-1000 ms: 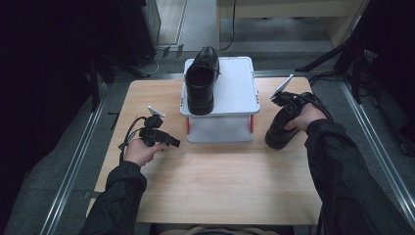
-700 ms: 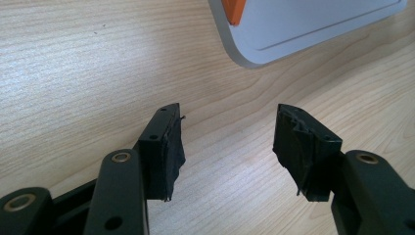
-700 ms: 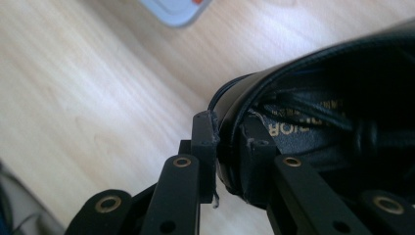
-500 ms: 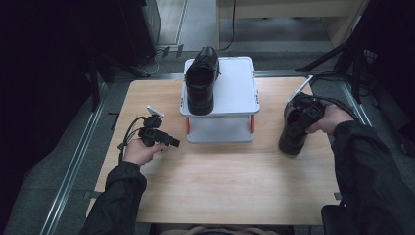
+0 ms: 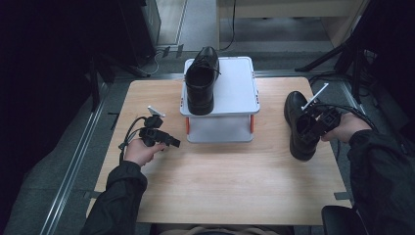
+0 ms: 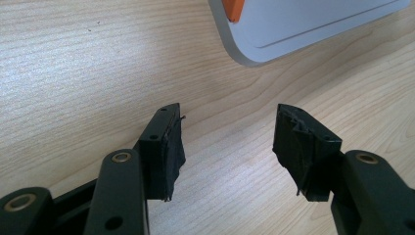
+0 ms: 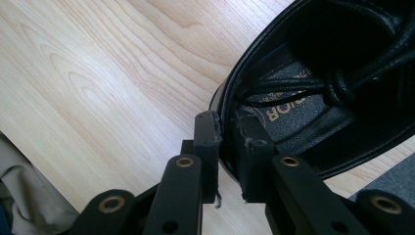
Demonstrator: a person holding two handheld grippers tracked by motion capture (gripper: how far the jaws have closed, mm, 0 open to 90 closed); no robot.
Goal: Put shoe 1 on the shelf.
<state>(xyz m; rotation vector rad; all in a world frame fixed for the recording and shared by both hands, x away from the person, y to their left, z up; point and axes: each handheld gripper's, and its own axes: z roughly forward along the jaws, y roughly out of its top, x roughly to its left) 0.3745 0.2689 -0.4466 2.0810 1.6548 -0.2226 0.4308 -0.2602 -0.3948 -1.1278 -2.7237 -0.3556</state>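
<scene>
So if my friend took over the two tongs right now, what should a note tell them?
Right tongs: shut on the side wall of the loose black shoe, at the table's right side.
Left tongs: open, holding nothing, low over bare wood near the white stand's front corner.
The other shoe already sits on top of the stand, on its left half.
Done: one shoe placed.
Left, most likely: set the gripped shoe beside its mate on the free right half, then let go.

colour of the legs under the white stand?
Orange. The stand's legs show best in the high view, beneath the white stand.
</scene>
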